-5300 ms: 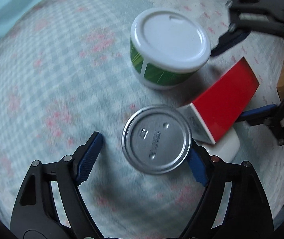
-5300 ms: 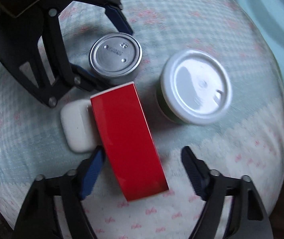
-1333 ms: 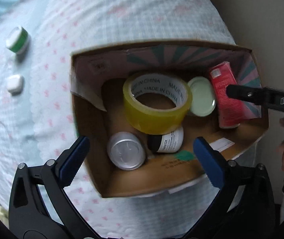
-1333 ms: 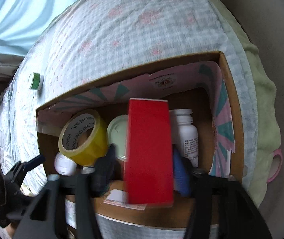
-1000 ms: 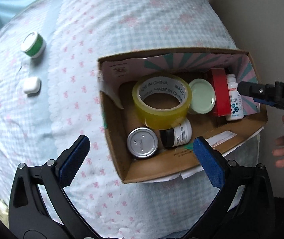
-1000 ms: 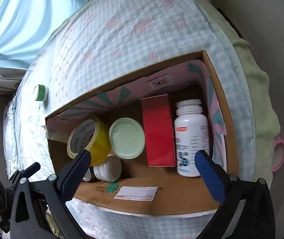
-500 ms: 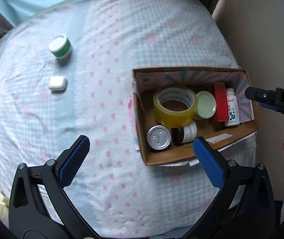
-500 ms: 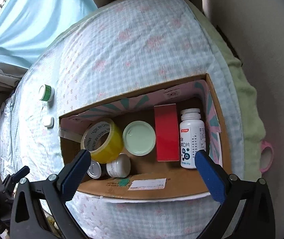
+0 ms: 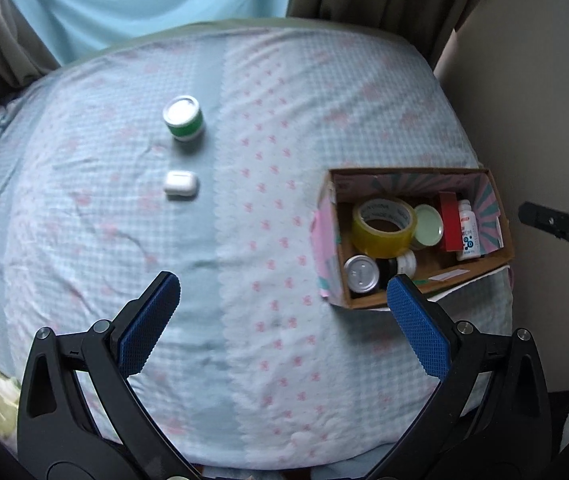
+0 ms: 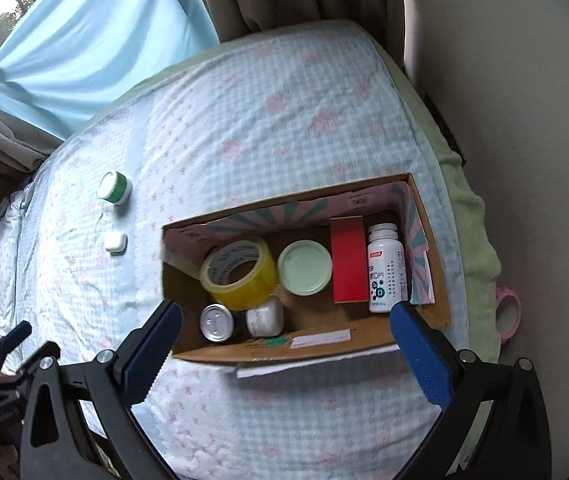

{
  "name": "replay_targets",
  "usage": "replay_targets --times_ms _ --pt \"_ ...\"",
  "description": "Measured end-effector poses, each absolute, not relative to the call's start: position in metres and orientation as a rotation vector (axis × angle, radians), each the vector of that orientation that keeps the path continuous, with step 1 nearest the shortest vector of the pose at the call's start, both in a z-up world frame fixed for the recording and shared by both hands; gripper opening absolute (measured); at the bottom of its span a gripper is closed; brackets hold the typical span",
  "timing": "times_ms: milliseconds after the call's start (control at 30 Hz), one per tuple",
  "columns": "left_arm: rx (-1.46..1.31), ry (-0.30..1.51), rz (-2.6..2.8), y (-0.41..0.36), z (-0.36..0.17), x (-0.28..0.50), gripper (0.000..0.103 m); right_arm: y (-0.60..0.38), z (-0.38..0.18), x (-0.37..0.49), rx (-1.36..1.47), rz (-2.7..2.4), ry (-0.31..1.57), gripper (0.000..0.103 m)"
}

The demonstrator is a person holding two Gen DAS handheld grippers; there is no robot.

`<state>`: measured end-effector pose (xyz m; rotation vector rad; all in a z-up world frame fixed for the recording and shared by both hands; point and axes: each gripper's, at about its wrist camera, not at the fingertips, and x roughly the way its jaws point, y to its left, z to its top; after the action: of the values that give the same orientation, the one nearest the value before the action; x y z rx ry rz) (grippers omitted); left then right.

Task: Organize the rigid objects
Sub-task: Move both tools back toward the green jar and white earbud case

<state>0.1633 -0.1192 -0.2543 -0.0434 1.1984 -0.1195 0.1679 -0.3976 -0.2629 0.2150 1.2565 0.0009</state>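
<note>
Both claws, left claw (image 9: 282, 322) and right claw (image 10: 286, 348), are backing away released now that the red box (image 10: 349, 259) and tin (image 10: 216, 322) are sitting inside the cardboard box (image 10: 312, 350), leaving the green jar (image 9: 183, 117) and white case (image 9: 180, 182) lying on the bed (image 9: 268, 380) well left of it.

**Box at the bed's right edge, two items left out on the cover**

The cardboard box (image 10: 308, 354) sits on the bed cover (image 9: 244, 340) near its right edge. Inside, from left to right along the far side: the tape roll (image 10: 240, 272), the round lid (image 10: 304, 267), the flat carton (image 10: 349, 260), then the pill bottle (image 10: 384, 268) against the right wall. Before the tape roll stand the tin can (image 10: 216, 322) and, just right of it, the small jar (image 10: 264, 321). Well left of the box, the tub (image 9: 183, 118) lies behind the earbud case (image 9: 180, 182).
</note>
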Motion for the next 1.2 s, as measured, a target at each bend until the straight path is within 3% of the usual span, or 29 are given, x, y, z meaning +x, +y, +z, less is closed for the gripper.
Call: replay_targets --times_ms 367,700,933,1200 --pt "-0.043 1.072 -0.191 0.014 -0.218 0.167 0.103 -0.282 -0.199 0.129 0.09 -0.1 1.111 0.103" --pt "0.026 1.049 -0.272 0.142 -0.212 0.219 0.103 -0.151 -0.203 0.13 0.146 -0.118 1.11 0.103" --pt "0.062 1.078 -0.359 0.165 -0.238 0.273 0.103 -0.081 -0.234 0.147 0.124 -0.08 1.108 0.103" --pt "0.161 1.183 -0.471 0.125 -0.316 0.349 0.103 -0.037 -0.307 0.188 0.103 -0.064 1.136 0.103"
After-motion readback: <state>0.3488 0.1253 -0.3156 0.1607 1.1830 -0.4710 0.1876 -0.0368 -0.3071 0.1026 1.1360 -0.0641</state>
